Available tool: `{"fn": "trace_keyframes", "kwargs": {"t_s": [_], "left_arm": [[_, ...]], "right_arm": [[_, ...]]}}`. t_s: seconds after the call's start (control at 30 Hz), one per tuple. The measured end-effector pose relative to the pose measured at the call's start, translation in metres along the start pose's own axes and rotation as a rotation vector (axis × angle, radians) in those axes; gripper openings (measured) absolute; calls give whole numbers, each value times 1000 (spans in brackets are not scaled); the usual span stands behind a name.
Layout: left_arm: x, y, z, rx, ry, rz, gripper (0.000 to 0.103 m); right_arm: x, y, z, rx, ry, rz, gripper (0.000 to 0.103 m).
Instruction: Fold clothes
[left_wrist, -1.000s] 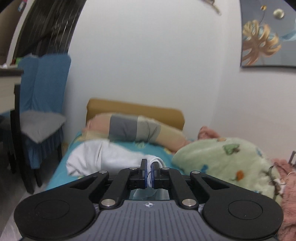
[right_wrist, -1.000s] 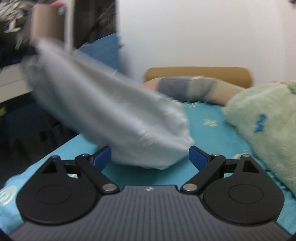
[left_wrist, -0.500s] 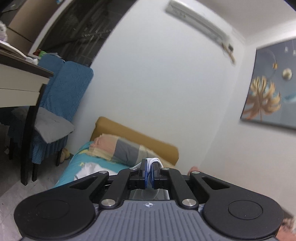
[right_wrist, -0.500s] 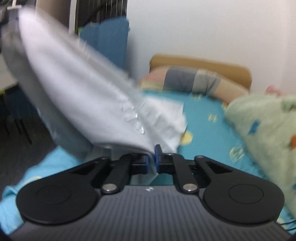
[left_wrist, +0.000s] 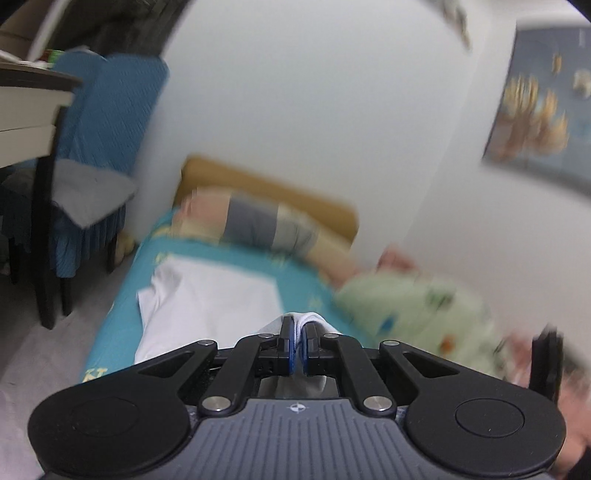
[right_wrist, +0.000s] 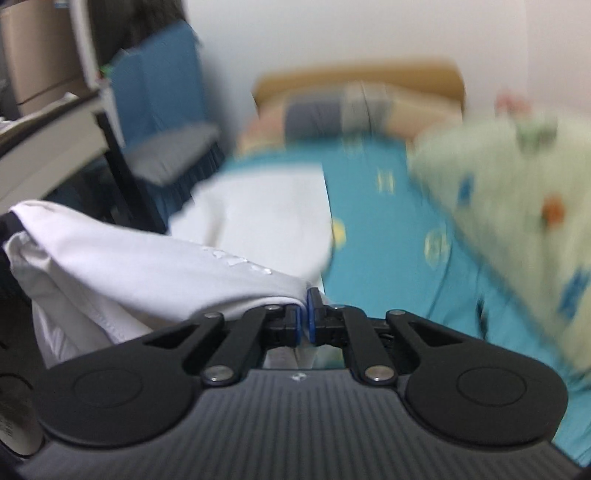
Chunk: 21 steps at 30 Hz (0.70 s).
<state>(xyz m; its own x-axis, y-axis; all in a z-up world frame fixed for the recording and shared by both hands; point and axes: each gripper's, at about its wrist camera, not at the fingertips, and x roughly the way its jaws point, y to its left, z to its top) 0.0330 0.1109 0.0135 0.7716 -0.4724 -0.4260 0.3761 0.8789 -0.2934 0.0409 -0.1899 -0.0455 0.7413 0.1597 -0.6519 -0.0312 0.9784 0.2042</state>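
Observation:
A white garment (left_wrist: 210, 299) lies spread on the teal bed sheet (left_wrist: 295, 284), its far part flat. My left gripper (left_wrist: 297, 332) is shut on the garment's near edge, a white fold bulging between the pads. My right gripper (right_wrist: 304, 306) is shut on another part of the same white garment (right_wrist: 155, 266), which drapes off to the left and runs forward onto the teal sheet (right_wrist: 388, 236). Both views are motion-blurred.
A light green blanket (left_wrist: 424, 310) is heaped on the bed's right side (right_wrist: 509, 192). A striped pillow (left_wrist: 258, 221) lies against the tan headboard (left_wrist: 280, 184). A blue-covered chair (left_wrist: 92, 147) and a desk (left_wrist: 26, 110) stand left of the bed.
My right gripper went from open to shut on the garment. Both grippers lifted the garment, then swung it down, and its far part now lies flat on the sheet.

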Motion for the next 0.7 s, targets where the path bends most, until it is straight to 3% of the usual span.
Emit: {"fn": "trace_keyframes", "kwargs": {"t_s": [0.1, 0.2, 0.3, 0.33, 0.37, 0.4, 0.43, 0.47, 0.53, 0.57, 0.7], "left_arm": [[54, 8, -5, 59, 100, 36, 4], [105, 24, -15, 83, 184, 63, 4], [150, 53, -16, 39, 233, 79, 5], [158, 61, -17, 3, 248, 87, 6], [166, 69, -19, -33, 262, 94, 9], [172, 74, -18, -54, 266, 104, 9], [174, 78, -16, -63, 258, 117, 13], [173, 81, -12, -72, 243, 127, 20], [167, 85, -6, -92, 208, 126, 41], [164, 84, -1, -99, 188, 122, 47], [139, 71, 11, -64, 152, 87, 47]], "right_arm": [[39, -21, -8, 53, 75, 6, 8], [64, -47, -14, 154, 88, 76, 8], [88, -73, -22, 274, 106, 156, 13], [97, -82, -25, 323, 111, 191, 21], [104, -90, -27, 370, 112, 222, 35], [111, -96, -29, 418, 108, 247, 45], [115, -100, -31, 465, 96, 270, 63], [118, -103, -31, 499, 77, 293, 71], [118, -103, -26, 525, 26, 319, 72], [115, -101, -23, 507, -12, 303, 72], [95, -88, -10, 386, -172, 170, 72]]}}
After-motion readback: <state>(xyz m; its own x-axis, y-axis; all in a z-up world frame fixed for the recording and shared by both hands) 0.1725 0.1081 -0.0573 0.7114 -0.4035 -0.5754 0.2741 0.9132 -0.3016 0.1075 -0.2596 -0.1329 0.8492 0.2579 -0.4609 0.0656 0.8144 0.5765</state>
